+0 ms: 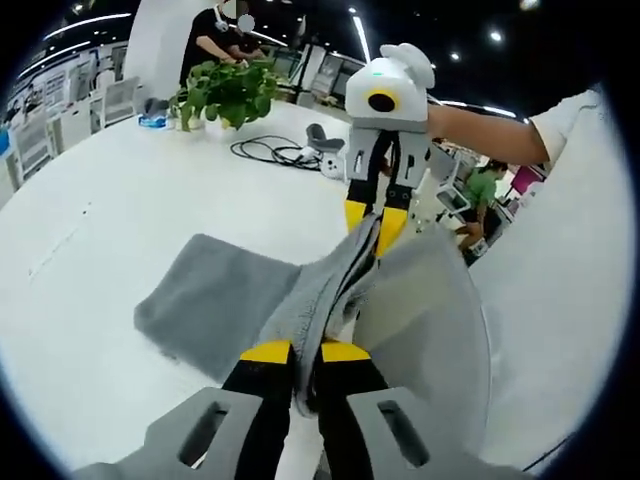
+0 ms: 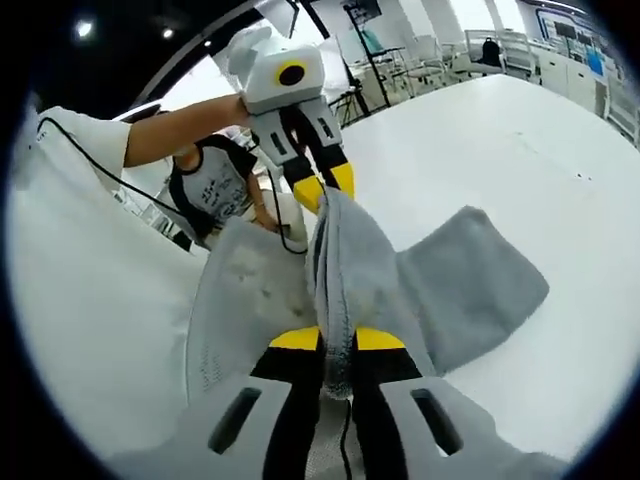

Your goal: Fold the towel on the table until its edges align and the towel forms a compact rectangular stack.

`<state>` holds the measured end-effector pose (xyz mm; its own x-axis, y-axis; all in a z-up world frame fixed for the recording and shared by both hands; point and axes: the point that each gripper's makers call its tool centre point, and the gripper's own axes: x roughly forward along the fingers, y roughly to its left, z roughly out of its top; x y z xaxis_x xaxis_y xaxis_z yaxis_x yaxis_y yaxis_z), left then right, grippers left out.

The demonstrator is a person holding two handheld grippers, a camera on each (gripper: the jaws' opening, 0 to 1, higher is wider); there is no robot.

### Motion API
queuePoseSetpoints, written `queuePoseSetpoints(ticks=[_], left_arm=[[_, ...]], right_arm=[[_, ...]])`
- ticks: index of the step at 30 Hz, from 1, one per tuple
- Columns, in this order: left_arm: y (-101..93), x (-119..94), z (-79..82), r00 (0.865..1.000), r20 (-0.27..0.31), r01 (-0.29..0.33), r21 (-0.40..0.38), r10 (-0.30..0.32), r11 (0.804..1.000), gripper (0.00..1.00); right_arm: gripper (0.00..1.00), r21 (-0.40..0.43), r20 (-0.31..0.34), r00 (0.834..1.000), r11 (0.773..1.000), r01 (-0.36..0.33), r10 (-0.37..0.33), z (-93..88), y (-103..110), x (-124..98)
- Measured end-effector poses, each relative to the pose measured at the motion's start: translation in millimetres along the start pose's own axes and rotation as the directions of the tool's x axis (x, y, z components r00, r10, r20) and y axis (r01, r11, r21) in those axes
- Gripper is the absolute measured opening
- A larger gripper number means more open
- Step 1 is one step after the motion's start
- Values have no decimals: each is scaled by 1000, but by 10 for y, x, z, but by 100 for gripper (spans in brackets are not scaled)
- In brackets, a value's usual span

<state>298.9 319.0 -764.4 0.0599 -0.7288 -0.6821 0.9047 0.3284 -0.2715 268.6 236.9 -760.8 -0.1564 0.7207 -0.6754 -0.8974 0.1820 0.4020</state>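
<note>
Fingers of both grippers, left gripper (image 1: 306, 352) and right gripper (image 2: 337, 342), are pinching one grey towel (image 1: 215, 300), lifting its edge off the white surface (image 1: 90, 250).

1. Both views are bright and evenly lit from overhead; ceiling strip lights (image 1: 360, 35) and round spot lamps show as white streaks and dots against a dark ceiling.
2. The white desk (image 1: 120, 230) reflects the light strongly and looks nearly washed out, with little surface detail.
3. Shadows are soft: a faint dark edge lies under the grey towel (image 1: 215, 300), and its folds are gently shaded.
4. Fisheye distortion bends the desk edge and stretches things near the borders.
5. The centre is sharp; the far room, the plant (image 1: 228, 92) and people in the distance are softer and slightly blurred.
</note>
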Motion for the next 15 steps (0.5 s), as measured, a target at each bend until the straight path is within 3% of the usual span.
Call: queuePoseSetpoints(ticks=[2,4,8,15], left_arm=[[83,16,25,999,11,-37,9,36,999,8],[123,35,24,999,4,-49,-3,49,999,8],[197,71,32,998,0,-70,-19,70,997,8],[386,172,26,992,-7,-127,-32,127,991,8]], right_arm=[[8,-14,10,1000,1000,28,-28,26,-64,-11],[9,-45,34,996,995,88,-86,85,-195,-38],[9,-87,36,990,986,141,-138,110,-311,-71],[9,-154,46,969,956,248,-244,167,-563,-84]])
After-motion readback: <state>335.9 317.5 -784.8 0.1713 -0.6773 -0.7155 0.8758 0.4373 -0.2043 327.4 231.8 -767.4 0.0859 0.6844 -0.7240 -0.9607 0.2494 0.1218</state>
